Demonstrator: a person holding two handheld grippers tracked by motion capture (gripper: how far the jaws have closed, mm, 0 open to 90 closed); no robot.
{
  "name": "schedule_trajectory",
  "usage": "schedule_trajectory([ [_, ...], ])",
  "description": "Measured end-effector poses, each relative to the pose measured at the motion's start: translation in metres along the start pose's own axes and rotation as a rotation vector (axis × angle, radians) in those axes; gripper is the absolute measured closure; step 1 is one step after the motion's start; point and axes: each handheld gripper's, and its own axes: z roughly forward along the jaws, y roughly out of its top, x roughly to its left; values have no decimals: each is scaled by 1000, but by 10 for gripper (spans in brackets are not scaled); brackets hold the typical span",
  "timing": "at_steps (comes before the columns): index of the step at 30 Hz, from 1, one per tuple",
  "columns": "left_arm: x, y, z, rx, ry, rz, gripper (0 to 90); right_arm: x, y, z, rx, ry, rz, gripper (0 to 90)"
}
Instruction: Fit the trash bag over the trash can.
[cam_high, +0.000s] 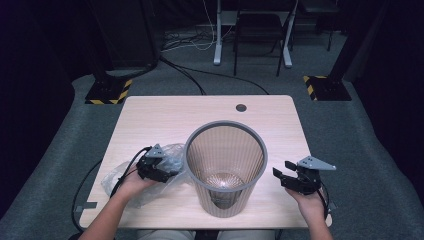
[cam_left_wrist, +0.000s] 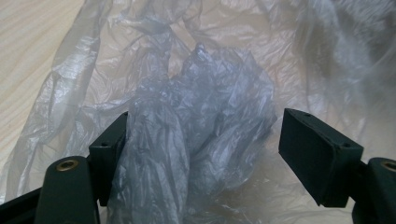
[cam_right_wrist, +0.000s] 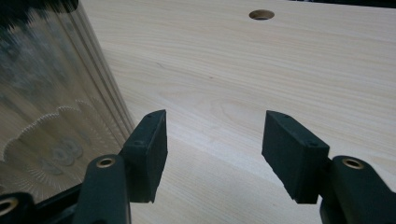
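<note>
A crumpled clear plastic bag (cam_high: 116, 176) lies on the left side of the wooden table (cam_high: 165, 115). My left gripper (cam_high: 167, 168) sits low over it with its jaws wide apart. In the left gripper view a bunched fold of the bag (cam_left_wrist: 201, 93) stands between the jaws of the left gripper (cam_left_wrist: 205, 126); the left jaw touches it and the right jaw stands off it. A translucent ribbed bin with a grey rim (cam_high: 225, 124) stands upright mid-table. My right gripper (cam_high: 282, 169) hovers open to the right of it. Bare wood shows between the jaws of the right gripper (cam_right_wrist: 215, 120).
The bin's ribbed wall (cam_right_wrist: 46, 93) rises close on the left in the right gripper view. A round cable hole (cam_high: 241, 107) sits near the table's far edge. Cables trail from both grippers off the near edge. Chair legs and floor cables lie beyond the table.
</note>
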Motion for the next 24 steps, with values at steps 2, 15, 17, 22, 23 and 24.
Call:
schedule_trajectory([
  [2, -1, -1, 3, 17, 3, 3, 242, 0, -1, 1, 4, 0, 0, 395],
  [15, 0, -5, 14, 77, 21, 29, 346, -1, -2, 1, 4, -7, 0, 396],
  [17, 0, -5, 14, 79, 19, 31, 404, -2, -2, 0, 2, -9, 0, 396],
  [22, 1, -6, 10, 76, -17, 30, 567, -2, -3, 0, 2, -12, 3, 397],
  [23, 2, -6, 9, 76, -21, 32, 586, -3, -3, 0, 2, -12, 3, 396],
  [24, 2, -6, 8, 74, -23, 30, 598, -3, -3, 0, 2, -12, 4, 396],
])
